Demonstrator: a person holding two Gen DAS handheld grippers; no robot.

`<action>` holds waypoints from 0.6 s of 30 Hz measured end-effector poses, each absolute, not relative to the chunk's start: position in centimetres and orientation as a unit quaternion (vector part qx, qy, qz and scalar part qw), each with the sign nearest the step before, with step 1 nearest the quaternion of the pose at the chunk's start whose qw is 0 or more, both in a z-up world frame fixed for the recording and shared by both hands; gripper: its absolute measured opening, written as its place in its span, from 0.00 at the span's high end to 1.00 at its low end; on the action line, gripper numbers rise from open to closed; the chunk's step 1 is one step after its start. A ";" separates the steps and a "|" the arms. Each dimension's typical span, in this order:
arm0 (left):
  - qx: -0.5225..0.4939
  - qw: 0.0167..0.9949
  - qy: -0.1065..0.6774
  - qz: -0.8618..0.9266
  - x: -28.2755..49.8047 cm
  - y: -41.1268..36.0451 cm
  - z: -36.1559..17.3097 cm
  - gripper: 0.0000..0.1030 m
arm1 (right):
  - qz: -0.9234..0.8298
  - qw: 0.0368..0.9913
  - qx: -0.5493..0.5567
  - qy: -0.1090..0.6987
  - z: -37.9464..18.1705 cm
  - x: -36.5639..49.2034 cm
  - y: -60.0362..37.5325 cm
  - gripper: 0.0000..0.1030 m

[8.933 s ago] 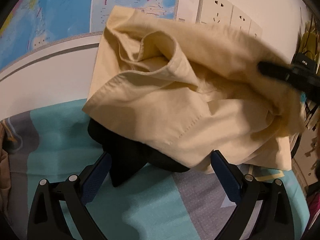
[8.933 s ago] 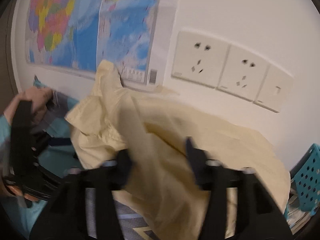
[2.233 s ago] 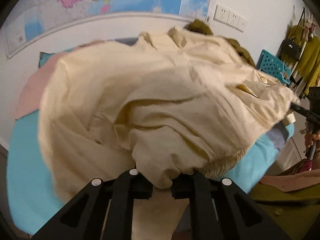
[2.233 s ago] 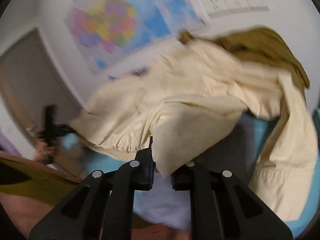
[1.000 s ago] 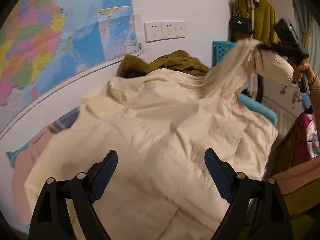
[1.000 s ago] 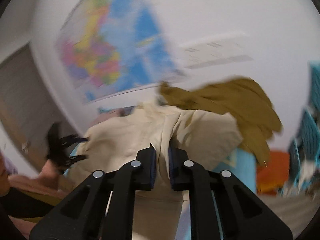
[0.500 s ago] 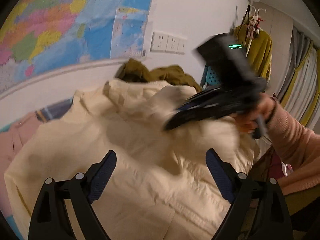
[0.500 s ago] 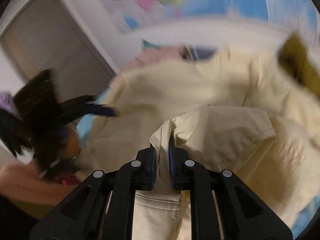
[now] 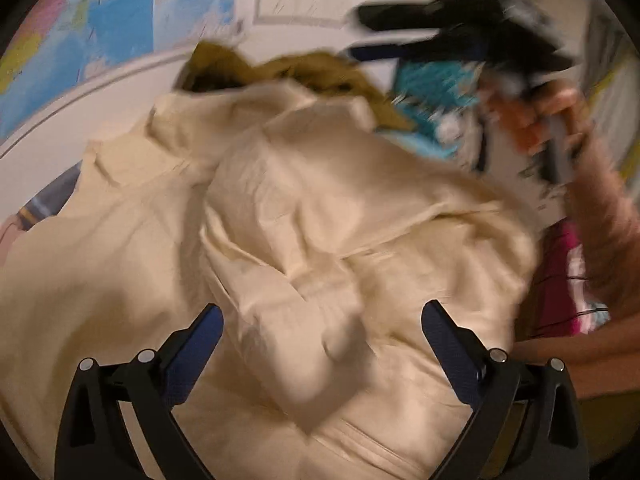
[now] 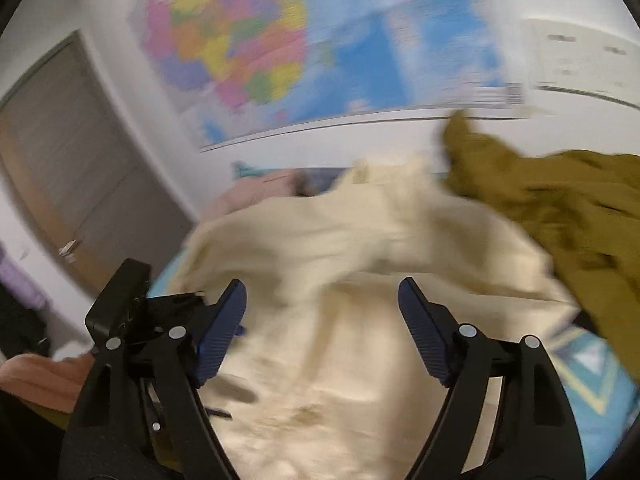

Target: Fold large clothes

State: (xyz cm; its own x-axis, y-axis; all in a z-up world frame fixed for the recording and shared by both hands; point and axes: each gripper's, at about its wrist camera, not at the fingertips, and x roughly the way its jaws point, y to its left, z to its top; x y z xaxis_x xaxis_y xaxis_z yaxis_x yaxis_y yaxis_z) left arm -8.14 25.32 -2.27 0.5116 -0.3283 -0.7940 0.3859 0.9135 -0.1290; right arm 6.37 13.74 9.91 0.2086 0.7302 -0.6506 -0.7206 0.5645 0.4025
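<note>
The cream garment [image 9: 320, 216] is being left spread on the bed [image 10: 580, 364], one flap laid across its middle; further folds are judged outstanding. Its collar is pointing toward the map wall [image 10: 120, 32], its long axis running away from both cameras. The left gripper [image 9: 322, 334] and right gripper [image 10: 322, 312] are opening, fingers apart, nothing being pinched.

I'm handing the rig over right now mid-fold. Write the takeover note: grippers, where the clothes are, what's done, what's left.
Left gripper: jaws wide and opening, nothing pinched, above the cream garment.
Right gripper: jaws opening, cloth below them, not gripped.
Cream garment: spread rumpled on the bed, one part folded over its middle. Olive garment heaped behind it by the wall.
Done: one fold-over laid, both grips off.
Left: smooth wrinkles, finish the folds; olive garment unfolded.
</note>
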 end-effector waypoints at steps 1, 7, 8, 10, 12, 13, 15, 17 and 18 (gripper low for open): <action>0.032 0.863 0.465 -0.196 -7.3 25.4 -3.1 0.16 | 0.452 0.784 0.015 0.426 9.4 7.0 12.8 0.24; -0.045 0.852 0.491 -0.175 -6.3 30.8 -3.5 0.85 | 0.361 0.810 0.040 0.460 4.9 10.5 7.1 0.26; -0.061 0.853 0.489 -0.172 -6.4 31.9 -3.3 0.85 | 0.355 0.809 0.053 0.466 4.3 11.0 6.4 0.26; -0.096 0.858 0.479 -0.158 -7.1 34.7 -2.3 0.85 | 0.346 0.802 0.063 0.482 3.0 12.0 5.5 0.24; -0.118 0.861 0.477 -0.133 -7.4 37.6 -1.9 0.78 | 0.352 0.786 0.075 0.502 1.4 12.8 5.5 0.23; -0.122 0.860 0.482 -0.112 -7.2 38.7 -1.9 0.63 | 0.354 0.782 0.079 0.507 1.0 12.9 5.9 0.22; -0.132 0.861 0.486 -0.070 -6.7 40.5 -2.3 0.48 | 0.378 0.761 0.085 0.521 0.0 13.3 7.0 0.22; -0.146 0.859 0.485 -0.074 -6.5 41.8 -2.4 0.48 | 0.381 0.753 0.078 0.530 -1.0 13.8 8.1 0.37; -0.148 0.859 0.486 -0.068 -6.4 42.2 -2.5 0.48 | 0.378 0.753 0.067 0.534 -1.1 13.9 8.3 0.62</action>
